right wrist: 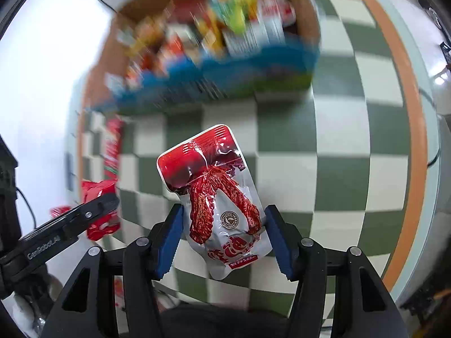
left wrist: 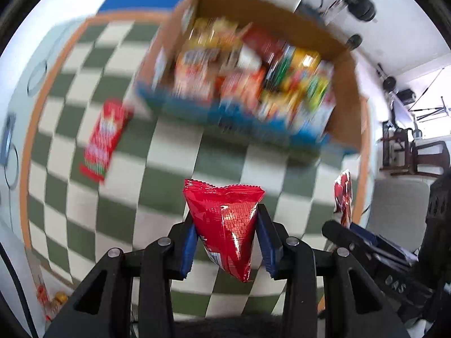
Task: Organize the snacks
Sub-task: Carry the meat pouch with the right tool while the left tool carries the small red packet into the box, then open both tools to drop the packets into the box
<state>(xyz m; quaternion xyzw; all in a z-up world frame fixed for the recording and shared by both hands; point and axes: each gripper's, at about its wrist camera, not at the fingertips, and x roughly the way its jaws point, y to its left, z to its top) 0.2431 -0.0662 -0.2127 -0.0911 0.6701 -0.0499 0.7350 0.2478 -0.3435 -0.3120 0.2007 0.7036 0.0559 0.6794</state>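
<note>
My left gripper (left wrist: 227, 242) is shut on a shiny red snack bag (left wrist: 225, 222), held above the checkered cloth. A red-and-white pouch with a picture of red meat strips (right wrist: 217, 197) sits between the blue pads of my right gripper (right wrist: 224, 239), which is shut on it. Ahead of both stands a cardboard box with a blue front (left wrist: 253, 124), (right wrist: 225, 79), packed with several colourful snack packs. A flat red packet (left wrist: 104, 140), (right wrist: 112, 146) lies on the cloth to the left of the box. The left gripper with its red bag (right wrist: 95, 208) shows at the left of the right wrist view.
The green-and-white checkered cloth (left wrist: 84, 211) has an orange border (right wrist: 408, 169) and covers a pale table. Small snack items (left wrist: 50, 298) lie by the table's near left edge. Chairs and dark furniture (left wrist: 408, 152) stand off to the right.
</note>
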